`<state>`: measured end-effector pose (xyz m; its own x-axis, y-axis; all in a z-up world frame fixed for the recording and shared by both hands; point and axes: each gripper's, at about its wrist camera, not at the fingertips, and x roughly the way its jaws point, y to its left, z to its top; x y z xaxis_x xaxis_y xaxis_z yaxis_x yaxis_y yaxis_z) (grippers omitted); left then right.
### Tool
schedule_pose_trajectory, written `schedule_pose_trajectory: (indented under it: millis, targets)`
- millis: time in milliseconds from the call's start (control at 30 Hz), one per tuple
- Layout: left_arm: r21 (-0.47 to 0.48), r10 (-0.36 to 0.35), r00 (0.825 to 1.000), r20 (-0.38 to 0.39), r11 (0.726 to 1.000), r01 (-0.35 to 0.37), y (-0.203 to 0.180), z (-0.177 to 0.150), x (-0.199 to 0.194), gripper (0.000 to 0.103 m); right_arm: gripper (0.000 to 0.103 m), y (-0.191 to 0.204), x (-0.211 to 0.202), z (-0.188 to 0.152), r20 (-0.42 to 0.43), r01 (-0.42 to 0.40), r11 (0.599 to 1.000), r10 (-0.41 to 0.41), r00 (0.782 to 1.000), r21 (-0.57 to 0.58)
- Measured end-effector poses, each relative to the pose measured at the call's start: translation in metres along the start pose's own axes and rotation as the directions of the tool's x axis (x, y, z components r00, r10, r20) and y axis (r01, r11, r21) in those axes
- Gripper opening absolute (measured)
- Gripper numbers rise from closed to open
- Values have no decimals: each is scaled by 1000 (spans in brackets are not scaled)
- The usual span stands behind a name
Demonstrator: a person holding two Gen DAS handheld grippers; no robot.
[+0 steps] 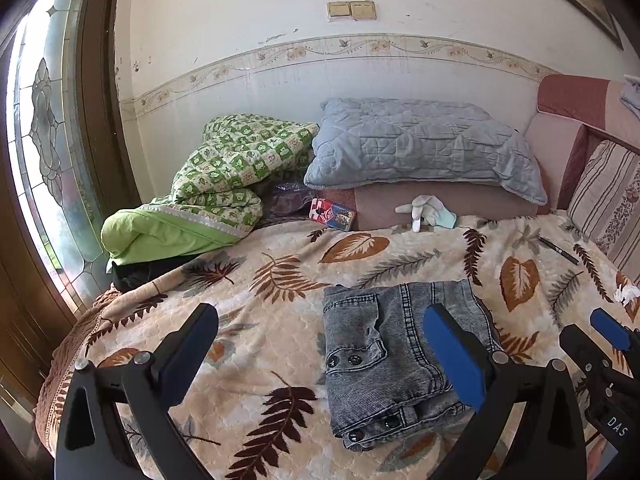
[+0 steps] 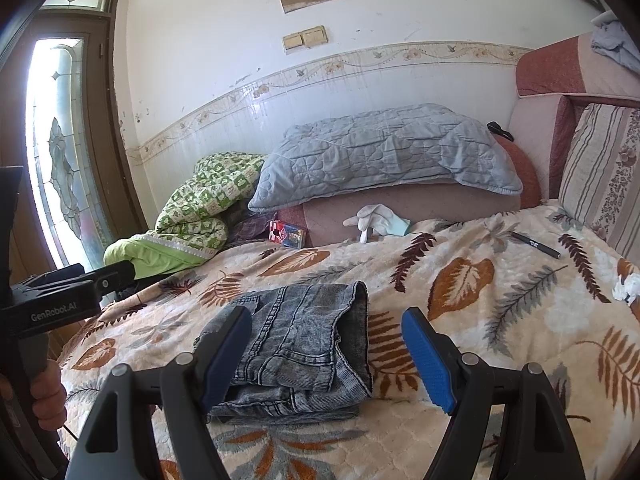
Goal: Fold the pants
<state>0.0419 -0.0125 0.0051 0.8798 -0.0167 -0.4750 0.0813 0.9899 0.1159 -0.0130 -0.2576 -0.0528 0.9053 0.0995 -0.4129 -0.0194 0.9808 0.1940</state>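
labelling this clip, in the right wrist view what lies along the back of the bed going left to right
green checked quilt → card box → white glove → black pen → crumpled tissue

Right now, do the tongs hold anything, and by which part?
Nothing is held. The left tongs and right tongs are both open above the folded pants, not gripping them.
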Motion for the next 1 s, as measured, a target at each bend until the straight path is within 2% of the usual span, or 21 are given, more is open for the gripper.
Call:
schedule_pose_trajectory:
  millis: [1000]
  targets:
    - [1, -34, 999, -14, 999, 34, -2, -1, -3, 102, 80, 1, 3, -2, -18, 1, 1000, -1, 1000, -17]
